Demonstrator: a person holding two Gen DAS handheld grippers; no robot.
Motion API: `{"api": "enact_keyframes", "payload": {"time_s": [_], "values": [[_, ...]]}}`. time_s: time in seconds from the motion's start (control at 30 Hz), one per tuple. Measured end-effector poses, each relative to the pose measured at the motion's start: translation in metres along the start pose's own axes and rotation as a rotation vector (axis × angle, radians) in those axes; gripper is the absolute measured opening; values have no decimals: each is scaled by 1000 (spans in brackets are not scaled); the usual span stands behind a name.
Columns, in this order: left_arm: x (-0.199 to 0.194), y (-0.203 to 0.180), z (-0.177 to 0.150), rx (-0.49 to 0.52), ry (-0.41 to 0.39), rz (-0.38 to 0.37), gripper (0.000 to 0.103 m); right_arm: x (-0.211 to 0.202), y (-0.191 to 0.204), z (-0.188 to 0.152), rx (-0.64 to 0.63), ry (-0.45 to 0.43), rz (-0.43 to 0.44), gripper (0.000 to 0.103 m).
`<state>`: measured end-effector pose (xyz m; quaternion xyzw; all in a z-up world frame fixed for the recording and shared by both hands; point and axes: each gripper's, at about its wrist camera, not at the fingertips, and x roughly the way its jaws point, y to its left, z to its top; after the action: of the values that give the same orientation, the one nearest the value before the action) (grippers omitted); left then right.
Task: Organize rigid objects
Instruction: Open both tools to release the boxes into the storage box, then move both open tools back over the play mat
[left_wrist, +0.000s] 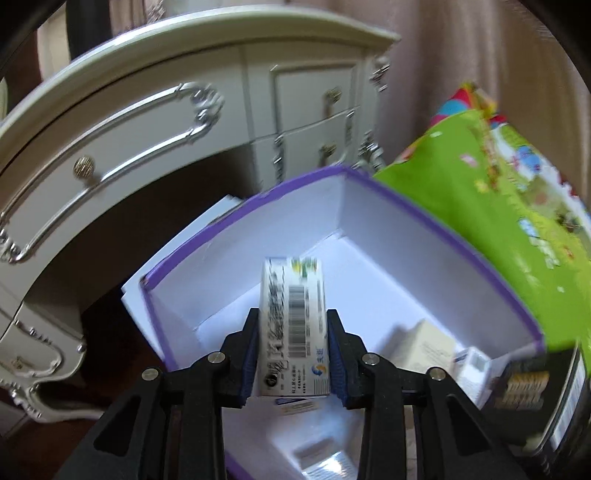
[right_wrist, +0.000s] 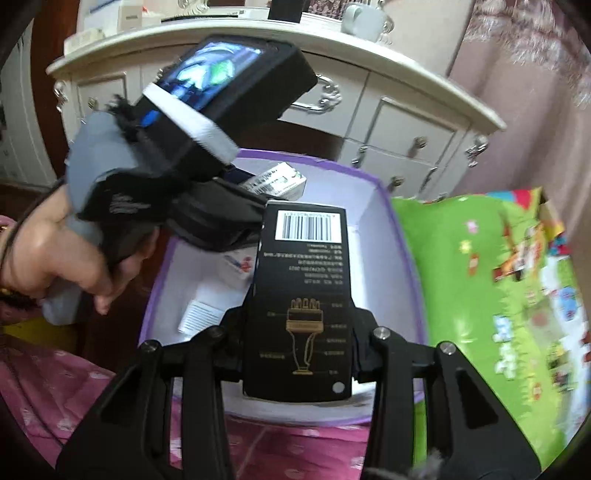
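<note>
My left gripper (left_wrist: 291, 354) is shut on a white carton with a barcode (left_wrist: 291, 325) and holds it over the open purple-rimmed white box (left_wrist: 369, 206). My right gripper (right_wrist: 301, 343) is shut on a tall black carton with a barcode and gold drawing (right_wrist: 303, 295), held over the same box (right_wrist: 399, 236). In the right wrist view the left gripper (right_wrist: 236, 181) with its white carton (right_wrist: 280, 181) reaches into the box from the left. Small white and cream cartons (left_wrist: 428, 343) lie on the box floor. The black carton also shows in the left wrist view (left_wrist: 532, 391).
A white dresser with silver handles (left_wrist: 155, 122) stands behind the box. A green printed play mat (right_wrist: 480, 288) lies to the right. A pink patterned cloth (right_wrist: 74, 387) lies in front. A curtain (left_wrist: 480, 55) hangs at the back right.
</note>
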<state>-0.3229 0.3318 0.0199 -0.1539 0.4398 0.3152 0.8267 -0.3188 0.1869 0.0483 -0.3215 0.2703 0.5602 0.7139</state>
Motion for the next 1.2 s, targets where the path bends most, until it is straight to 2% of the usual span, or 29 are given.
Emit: {"api": "enact_keyframes", "payload": {"time_s": [0.03,0.07,0.1,0.17,0.27,0.4,0.5,0.57,0.67,0.77,0.83,0.93,1.07,1.1,1.2], "values": [[2,1,1,-8,11,17,60,1,-2,-1,19,4,31,46],[3,3,1,-18,17,43,81,2,-6,-4,41,6,57,52],[2,4,2,-23,6,66,89,2,-7,-6,52,3,55,56],[-3,0,2,-10,-26,101,89,-1,-16,-11,86,-12,29,69],[-9,-18,4,55,-54,125,89,-15,-41,-26,196,-41,12,72],[-16,-52,6,140,-79,88,89,-37,-87,-49,344,-71,-76,75],[-22,-92,7,221,-77,-25,89,-57,-125,-80,471,-78,-181,78],[-22,-130,7,303,-53,-137,89,-67,-151,-104,545,-62,-269,80],[-19,-190,5,391,2,-274,89,-77,-195,-147,673,9,-398,80],[-8,-247,8,455,47,-367,89,-82,-237,-179,766,58,-475,80],[-1,-287,12,507,27,-376,89,-85,-260,-195,802,86,-517,80],[13,-330,22,559,0,-332,91,-83,-296,-217,852,125,-555,80],[30,-355,40,523,29,-362,103,-66,-343,-240,896,167,-549,82],[33,-354,43,513,26,-379,103,-63,-357,-243,909,148,-533,83],[40,-356,47,503,-14,-392,103,-58,-396,-249,933,144,-557,83]]}}
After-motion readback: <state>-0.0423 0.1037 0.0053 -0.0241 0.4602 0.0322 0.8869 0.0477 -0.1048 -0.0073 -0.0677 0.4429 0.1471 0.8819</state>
